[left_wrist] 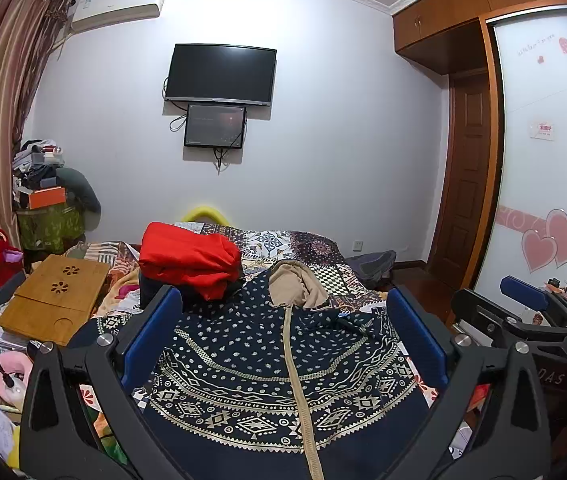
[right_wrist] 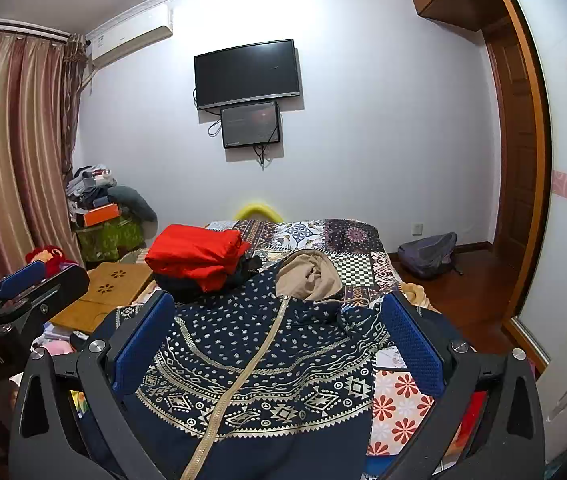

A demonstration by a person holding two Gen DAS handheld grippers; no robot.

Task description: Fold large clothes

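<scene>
A navy hooded jacket [left_wrist: 251, 364] with a cream pattern, a beige zip and a beige-lined hood [left_wrist: 295, 282] lies spread on the bed, hood away from me. My left gripper [left_wrist: 283, 304] hovers over it, jaws wide open, nothing between the blue pads. The right gripper [right_wrist: 279, 308] also stands open above the same jacket [right_wrist: 243, 360], empty. Each gripper shows at the edge of the other's view: the right gripper [left_wrist: 523, 300] at the right, the left gripper [right_wrist: 23, 280] at the left. A folded red garment [left_wrist: 187, 258] rests on dark clothes beyond the jacket.
The bed's patchwork cover [right_wrist: 323, 240] reaches toward the far wall. A wooden lap table [left_wrist: 55, 300] lies at the bed's left with papers and a pink item near it. A wardrobe's sliding door [left_wrist: 543, 160] stands at right; a backpack [right_wrist: 427, 254] sits on the floor.
</scene>
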